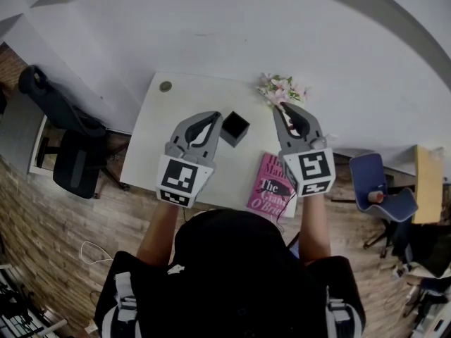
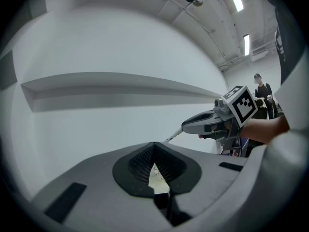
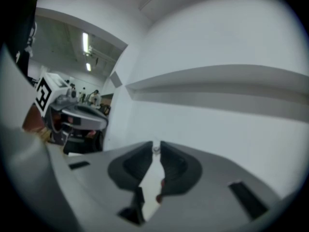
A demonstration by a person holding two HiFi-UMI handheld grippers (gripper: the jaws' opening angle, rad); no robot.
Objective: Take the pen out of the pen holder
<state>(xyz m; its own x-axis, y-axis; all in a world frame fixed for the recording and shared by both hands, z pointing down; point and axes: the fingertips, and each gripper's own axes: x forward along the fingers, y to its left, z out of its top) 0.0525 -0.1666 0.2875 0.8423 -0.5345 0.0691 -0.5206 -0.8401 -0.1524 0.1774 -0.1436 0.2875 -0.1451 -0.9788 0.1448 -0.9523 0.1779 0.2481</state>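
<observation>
The black square pen holder (image 1: 235,127) stands on the white table (image 1: 162,139), between my two grippers. My right gripper (image 1: 280,110) is held up to the holder's right and is shut on a thin pen (image 2: 173,136). In the left gripper view the pen's pale end sticks out past the right gripper's jaw tips. In the right gripper view only a small bit of the pen (image 3: 155,150) shows between the tips of the right gripper (image 3: 156,147). My left gripper (image 1: 215,117) hovers just left of the holder, its jaw tips (image 2: 154,148) meeting with nothing between them.
A pink book (image 1: 271,185) lies at the table's near right edge, under my right gripper. A bunch of flowers (image 1: 282,89) stands at the far right corner and a small round cap (image 1: 165,86) at the far left. A black chair (image 1: 70,153) and a blue chair (image 1: 380,189) flank the table.
</observation>
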